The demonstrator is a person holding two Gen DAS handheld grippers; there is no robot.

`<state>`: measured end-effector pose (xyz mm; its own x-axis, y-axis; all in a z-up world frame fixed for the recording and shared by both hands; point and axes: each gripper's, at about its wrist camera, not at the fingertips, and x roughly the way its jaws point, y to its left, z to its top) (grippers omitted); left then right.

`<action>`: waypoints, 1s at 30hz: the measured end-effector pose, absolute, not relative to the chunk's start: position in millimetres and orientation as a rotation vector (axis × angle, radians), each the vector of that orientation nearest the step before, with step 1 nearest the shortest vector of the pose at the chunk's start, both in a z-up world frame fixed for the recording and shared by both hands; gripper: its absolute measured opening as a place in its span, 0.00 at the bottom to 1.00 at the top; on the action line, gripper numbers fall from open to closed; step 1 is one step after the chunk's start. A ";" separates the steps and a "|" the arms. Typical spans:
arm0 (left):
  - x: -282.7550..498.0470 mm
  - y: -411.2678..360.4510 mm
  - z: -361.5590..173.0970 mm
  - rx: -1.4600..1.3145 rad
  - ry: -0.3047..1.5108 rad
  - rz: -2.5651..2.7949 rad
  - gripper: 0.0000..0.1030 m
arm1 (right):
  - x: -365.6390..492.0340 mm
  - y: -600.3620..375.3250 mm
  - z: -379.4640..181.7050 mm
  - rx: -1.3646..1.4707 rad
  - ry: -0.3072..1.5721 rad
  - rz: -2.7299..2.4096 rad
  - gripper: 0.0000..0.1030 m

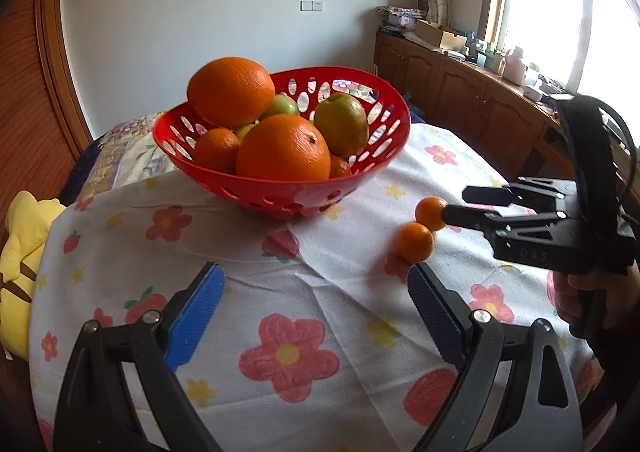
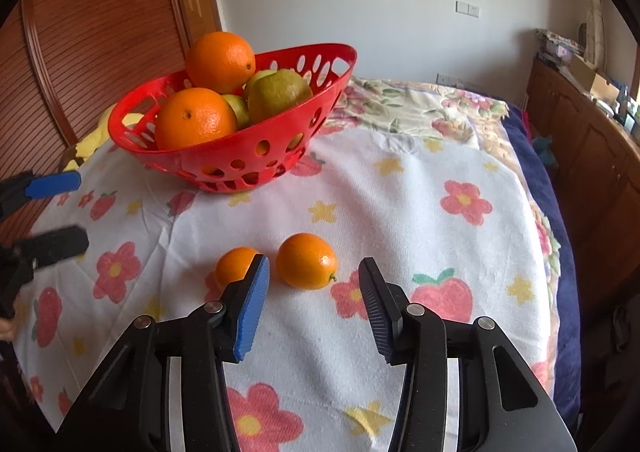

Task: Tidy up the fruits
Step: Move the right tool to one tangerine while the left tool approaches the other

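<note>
A red perforated basket (image 1: 280, 198) (image 2: 192, 156) stands on the flowered cloth (image 1: 304, 292), heaped with big oranges (image 1: 284, 148) and green fruits (image 1: 340, 124). Two small oranges lie on the cloth to its right. My right gripper (image 2: 314, 272) (image 1: 456, 204) straddles the farther small orange (image 2: 306, 260) (image 1: 430, 212); a gap shows beside its pads, so it is open. The nearer small orange (image 2: 234, 266) (image 1: 415, 242) sits just outside its left finger. My left gripper (image 1: 316, 292) (image 2: 68, 212) is wide open and holds nothing, low over the cloth in front of the basket.
A yellow plush toy (image 1: 16, 252) lies at the cloth's left edge. Wooden cabinets (image 1: 460, 92) with clutter run under the window at the right. A wooden panel (image 2: 100, 32) stands behind the basket. A hand (image 1: 580, 292) grips the right tool.
</note>
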<state>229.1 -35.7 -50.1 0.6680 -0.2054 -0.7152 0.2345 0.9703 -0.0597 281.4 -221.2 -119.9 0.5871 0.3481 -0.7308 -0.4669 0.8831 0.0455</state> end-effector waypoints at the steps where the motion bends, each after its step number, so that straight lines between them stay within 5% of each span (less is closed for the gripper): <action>1: 228.9 -37.2 -51.2 0.036 0.804 -0.253 0.90 | 283.8 -219.2 -120.7 -0.161 0.818 0.477 0.44; 24: 246.9 -76.5 -73.5 0.052 0.848 -0.288 0.89 | 280.4 -223.1 -128.5 -0.126 0.856 0.533 0.34; 30: 260.8 -97.4 -79.6 0.055 0.878 -0.316 0.77 | 270.1 -237.7 -121.4 -0.134 0.835 0.530 0.34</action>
<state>260.8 -97.4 -79.6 0.5957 -0.2498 -0.7634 0.2944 0.9522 -0.0818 270.1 -237.7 -121.4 0.5500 0.3951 -0.7358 -0.4977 0.8626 0.0912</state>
